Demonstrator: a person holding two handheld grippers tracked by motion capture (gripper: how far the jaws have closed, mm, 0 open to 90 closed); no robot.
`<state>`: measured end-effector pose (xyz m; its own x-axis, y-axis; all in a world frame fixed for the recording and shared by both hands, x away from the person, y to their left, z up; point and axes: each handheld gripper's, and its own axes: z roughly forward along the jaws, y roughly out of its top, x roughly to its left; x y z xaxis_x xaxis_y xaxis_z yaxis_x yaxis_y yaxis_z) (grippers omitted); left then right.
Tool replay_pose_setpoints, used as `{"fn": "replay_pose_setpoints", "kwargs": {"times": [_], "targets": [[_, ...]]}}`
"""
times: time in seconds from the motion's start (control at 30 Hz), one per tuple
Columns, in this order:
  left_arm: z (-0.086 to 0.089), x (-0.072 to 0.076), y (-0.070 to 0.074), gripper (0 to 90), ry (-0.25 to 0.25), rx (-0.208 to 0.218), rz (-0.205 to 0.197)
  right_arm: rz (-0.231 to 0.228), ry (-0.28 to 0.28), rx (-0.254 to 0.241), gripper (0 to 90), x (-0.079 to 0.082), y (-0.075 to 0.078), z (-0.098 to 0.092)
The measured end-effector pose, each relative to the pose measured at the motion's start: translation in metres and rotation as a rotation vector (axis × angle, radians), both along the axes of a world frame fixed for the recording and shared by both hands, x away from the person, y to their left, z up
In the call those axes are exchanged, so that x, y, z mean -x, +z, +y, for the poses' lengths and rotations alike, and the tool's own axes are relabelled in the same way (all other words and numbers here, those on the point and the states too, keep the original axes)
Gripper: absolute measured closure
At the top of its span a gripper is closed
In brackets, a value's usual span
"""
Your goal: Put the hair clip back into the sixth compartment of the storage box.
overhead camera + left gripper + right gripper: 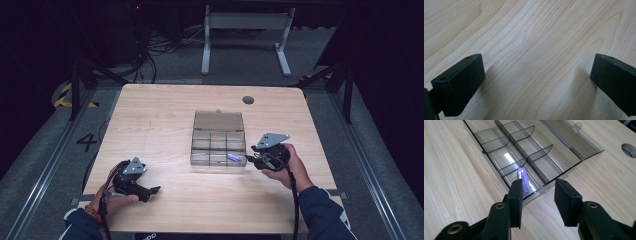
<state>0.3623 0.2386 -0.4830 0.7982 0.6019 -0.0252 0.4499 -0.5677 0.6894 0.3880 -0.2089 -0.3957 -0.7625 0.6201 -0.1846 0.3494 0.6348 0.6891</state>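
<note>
Near the middle of the bench point(165, 125), toward its right edge, sits a clear compartment box point(218, 145) with its lid folded flat toward the far edge. From the high view, a small purple clip point(233, 157) lies in the box's near right compartment, and the right gripper point(254, 159) hovers just beside the box's right near corner, held in the person's right hand point(290, 167). The right gripper view adds the close detail: the purple clip point(523, 180) rests on the compartment floor just beyond the fingers point(515, 200), which stand apart with nothing between them and no pad touching the clip. At the bench's near left corner, the left gripper point(152, 191) lies low in the left hand point(112, 197). Its own view looks onto bare wood grain point(536, 50), fingers point(461, 82) spread wide and empty.
</note>
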Motion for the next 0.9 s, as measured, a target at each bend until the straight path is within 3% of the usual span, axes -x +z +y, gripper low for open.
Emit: {"fn": "replay_pose_setpoints", "kwargs": {"times": [0.27,0.73,0.9], "targets": [[0.000,-0.001,0.000,0.2,0.000,-0.003,0.000,-0.004,-0.020,0.021,47.1,0.005,0.001,-0.003],[0.000,-0.001,0.000,0.2,0.000,-0.003,0.000,-0.002,-0.025,0.052,41.6,0.014,0.000,-0.010],[0.000,-0.001,0.000,0.2,-0.001,-0.004,-0.001,0.002,-0.021,0.106,38.3,0.019,-0.004,-0.013]]}}
